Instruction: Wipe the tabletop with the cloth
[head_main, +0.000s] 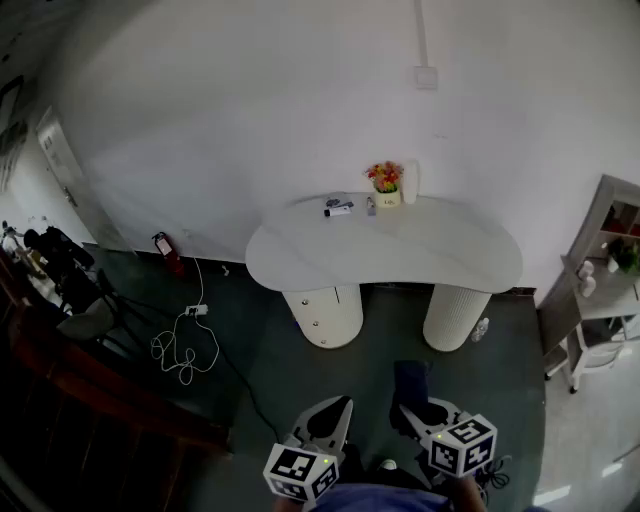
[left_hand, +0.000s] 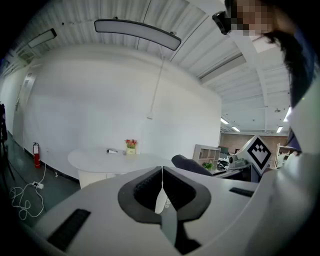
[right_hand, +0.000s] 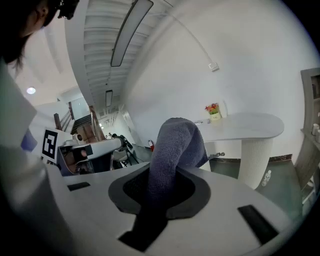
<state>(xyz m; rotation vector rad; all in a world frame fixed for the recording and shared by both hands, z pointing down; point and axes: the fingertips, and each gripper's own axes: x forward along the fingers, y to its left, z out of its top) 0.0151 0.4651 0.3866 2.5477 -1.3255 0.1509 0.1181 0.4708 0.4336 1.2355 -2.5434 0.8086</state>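
My left tool (left_hand: 161, 186) has its jaws pressed together with nothing between them. My right tool (right_hand: 161, 189) is clamped on the cloth (right_hand: 175, 147), a dark blue-grey one that rises out of the jaws and folds over at its top.

In the head view both tools sit near me at the bottom, side by side over the dark floor (head_main: 260, 330). They are well apart from the worktop (head_main: 400, 260).

The worktop is white and rounded, set on two ribbed round pedestals (head_main: 322, 315). It stands at the far side against the white wall (head_main: 250, 120). At its far edge stands a small pot of flowers (head_main: 385, 182). Just left of the pot lie a couple of small items (head_main: 338, 208) that I cannot make out.

On the floor left of the worktop a white cable (head_main: 185, 355) lies in loops. A red fire extinguisher (head_main: 167, 252) stands by the wall there. A shelf unit (head_main: 605, 270) stands at the right.
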